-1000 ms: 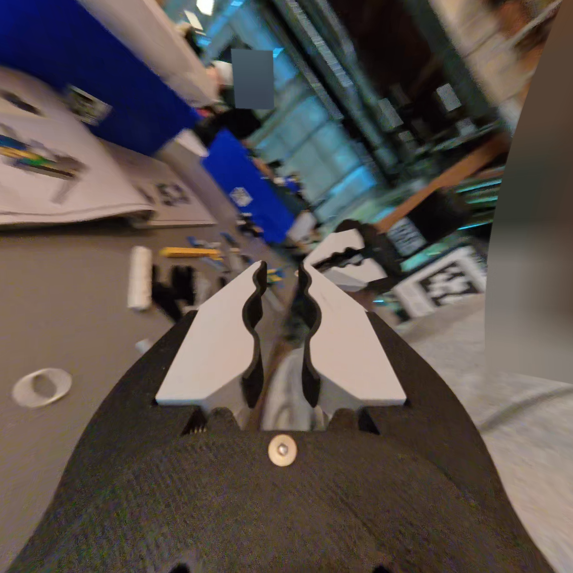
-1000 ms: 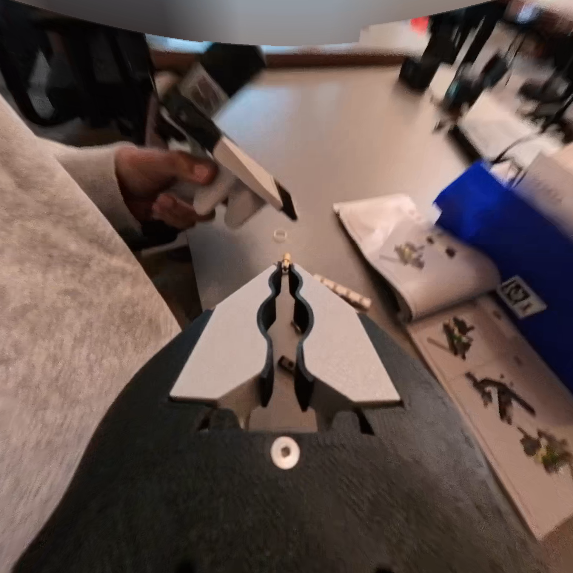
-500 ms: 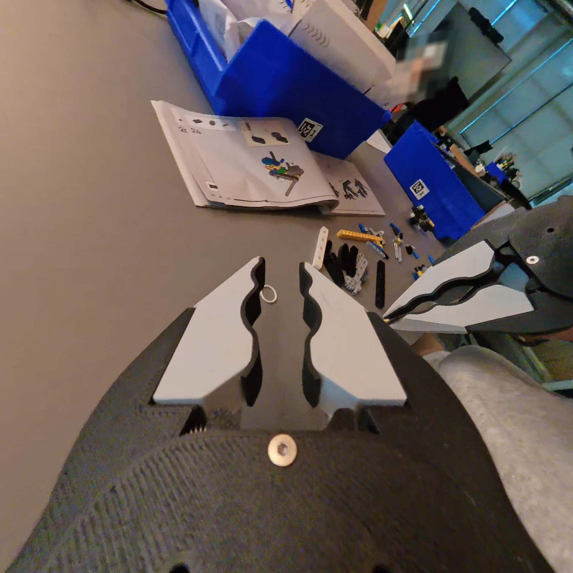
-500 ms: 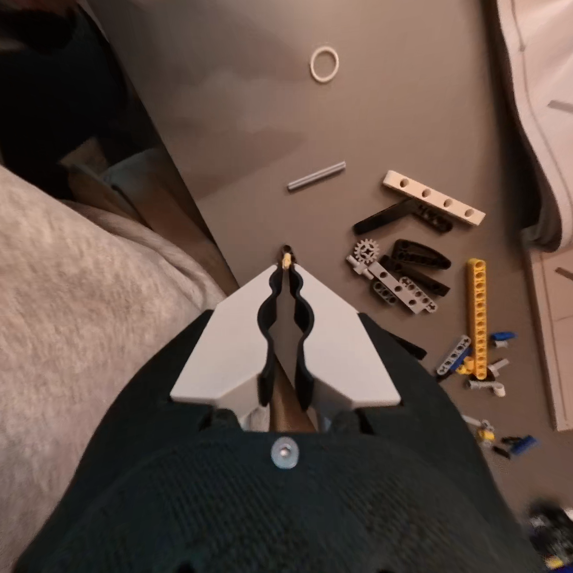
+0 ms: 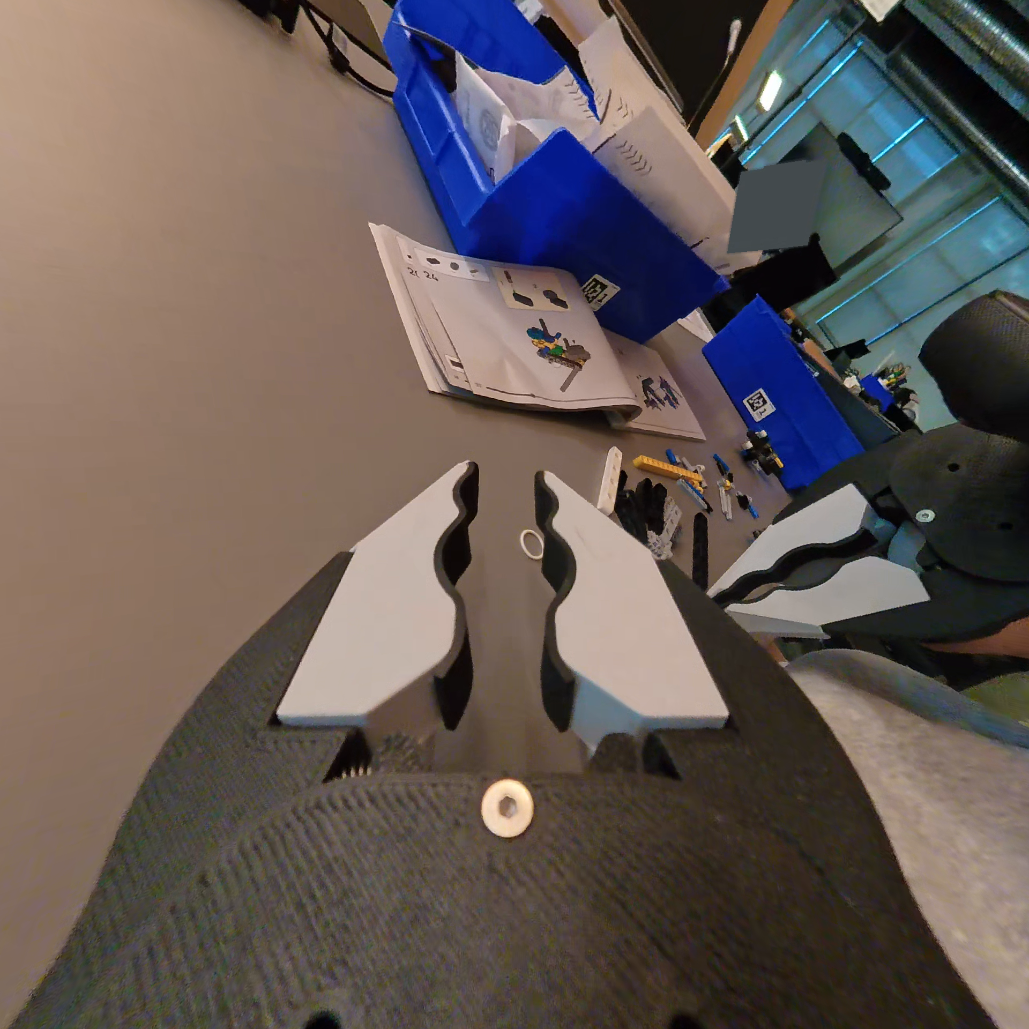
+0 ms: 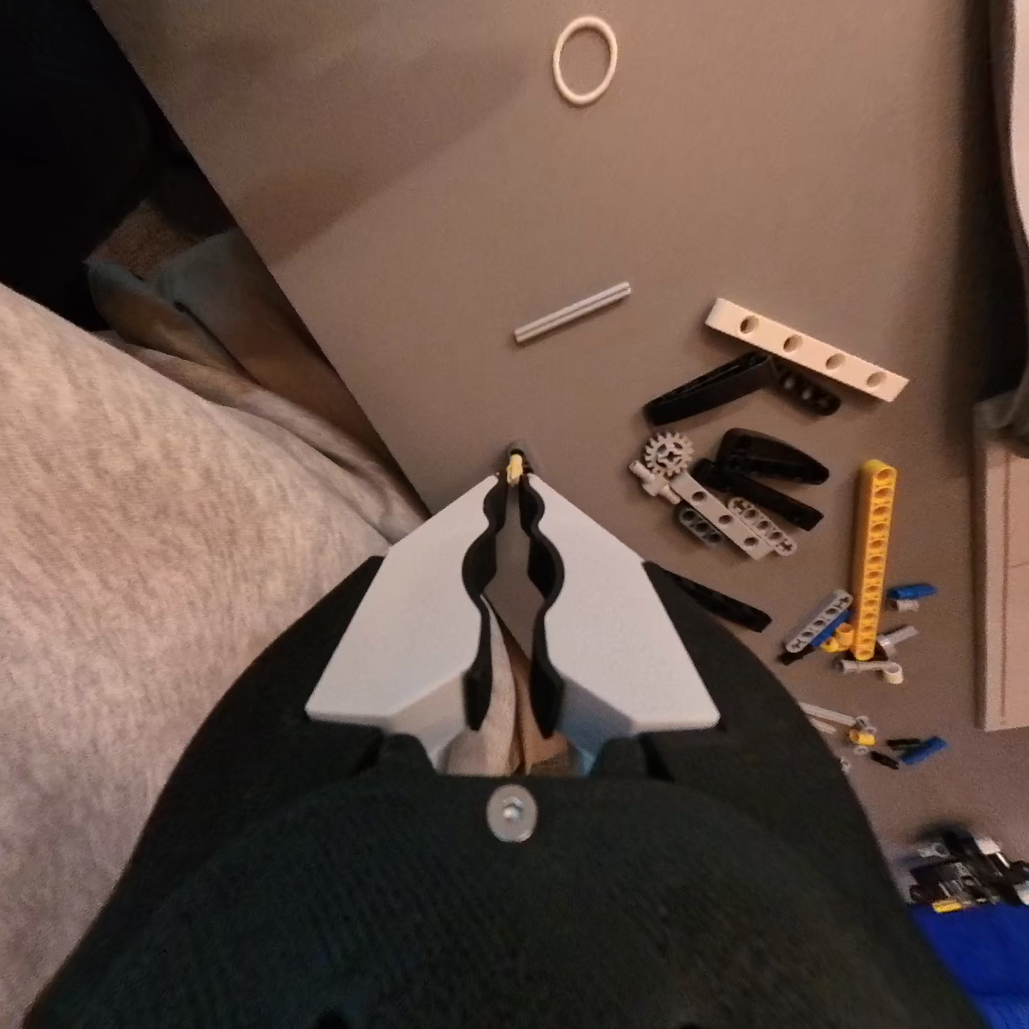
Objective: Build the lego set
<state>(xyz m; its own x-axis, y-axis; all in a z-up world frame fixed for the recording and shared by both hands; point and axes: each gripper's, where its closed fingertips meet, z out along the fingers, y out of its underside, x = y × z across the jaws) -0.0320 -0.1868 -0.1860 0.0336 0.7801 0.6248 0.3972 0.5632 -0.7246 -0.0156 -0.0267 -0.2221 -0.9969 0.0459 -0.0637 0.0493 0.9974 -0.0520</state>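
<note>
Left gripper (image 5: 505, 490) has eased closer, jaws apart, thin white rubber ring (image 5: 532, 543) dead ahead near table's (image 5: 167, 390) near edge (right gripper (image 6: 515, 483) pinches small tan peg (image 6: 515, 463)).

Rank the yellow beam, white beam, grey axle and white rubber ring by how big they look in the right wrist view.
1. Yellow beam and white beam: about equally long, so I won't separate them.
2. Grey axle.
3. White rubber ring, smallest.

All lie flat on the table.
</note>
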